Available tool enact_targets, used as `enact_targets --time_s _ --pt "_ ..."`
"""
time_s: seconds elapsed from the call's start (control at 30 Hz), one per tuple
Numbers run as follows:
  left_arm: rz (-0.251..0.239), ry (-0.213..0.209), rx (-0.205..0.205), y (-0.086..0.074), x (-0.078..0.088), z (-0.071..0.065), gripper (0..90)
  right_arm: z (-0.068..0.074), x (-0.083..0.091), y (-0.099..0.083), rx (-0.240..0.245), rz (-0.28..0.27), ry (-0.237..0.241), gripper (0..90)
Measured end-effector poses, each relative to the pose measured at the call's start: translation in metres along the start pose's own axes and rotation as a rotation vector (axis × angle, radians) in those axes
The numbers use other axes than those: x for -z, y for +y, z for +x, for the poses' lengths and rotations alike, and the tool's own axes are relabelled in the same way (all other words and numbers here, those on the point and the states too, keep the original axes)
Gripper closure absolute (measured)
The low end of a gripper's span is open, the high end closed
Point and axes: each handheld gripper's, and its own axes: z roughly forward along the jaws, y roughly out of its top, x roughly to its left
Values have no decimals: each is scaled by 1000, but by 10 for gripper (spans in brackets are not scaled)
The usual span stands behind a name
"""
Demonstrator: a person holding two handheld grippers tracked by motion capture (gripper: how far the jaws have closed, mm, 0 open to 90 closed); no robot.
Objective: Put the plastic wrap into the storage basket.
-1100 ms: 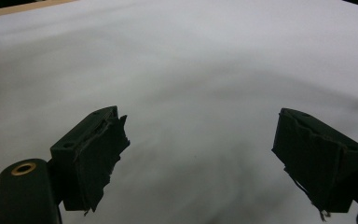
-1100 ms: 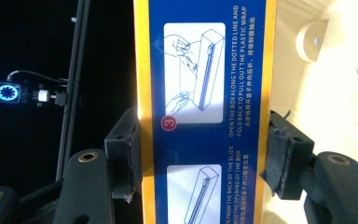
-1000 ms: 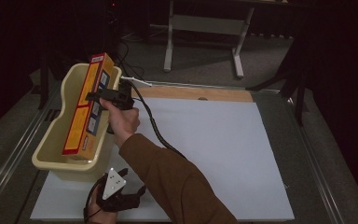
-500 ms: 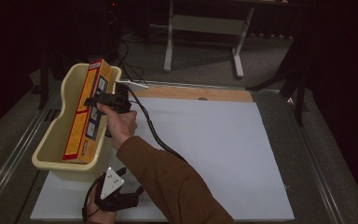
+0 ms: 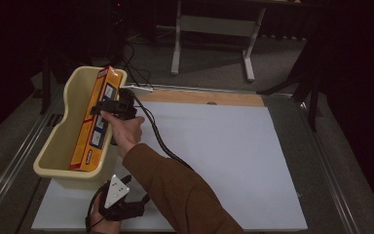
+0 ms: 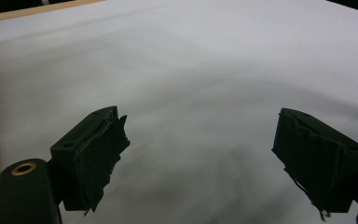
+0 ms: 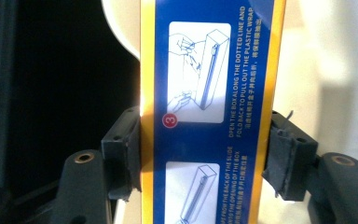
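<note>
White sheet (image 5: 224,161) is covering the table. At frame left, a cream tub (image 5: 58,146) is holding a long orange box (image 5: 88,127), tilted; the right gripper (image 5: 108,108) is clamping it. The left gripper (image 5: 121,207), lower left, is lying spread apart. The box could twist loose, I judge.

Dark lab: white-sheeted table (image 5: 233,161), metal stand (image 5: 214,29), floor cables (image 5: 134,63).
</note>
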Motion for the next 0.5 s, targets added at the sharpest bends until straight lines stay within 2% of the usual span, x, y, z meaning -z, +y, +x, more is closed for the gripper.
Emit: enact_targets --time_s 0.03,0.07,0.1,0.17,0.23,0.27,0.33,0.43,0.47,0.5 --pt "-1 0 0 0 0 0 157 1 1 0 9 -1 -24 359" --pt "-1 0 0 0 0 0 156 1 1 0 9 -1 -24 359" --pt "0 -1 0 0 0 0 157 4 7 2 32 -35 -22 346" --pt "0 -2 0 0 -1 0 157 9 14 5 24 -28 34 348" --pt "6 -2 -3 0 -1 -1 157 17 18 7 57 -7 37 360" --pt "6 -2 -3 0 -2 -1 157 21 20 6 79 1 20 368" --pt "5 -3 -4 0 -2 -1 157 24 23 6 110 -8 22 368" --pt "6 0 -10 0 -1 -2 156 24 26 5 163 -5 -5 377" --pt "6 0 -10 0 -1 -2 156 24 26 5 163 -5 -5 377" --pt "3 1 -6 0 -1 -2 157 22 29 5 206 -4 -43 382"
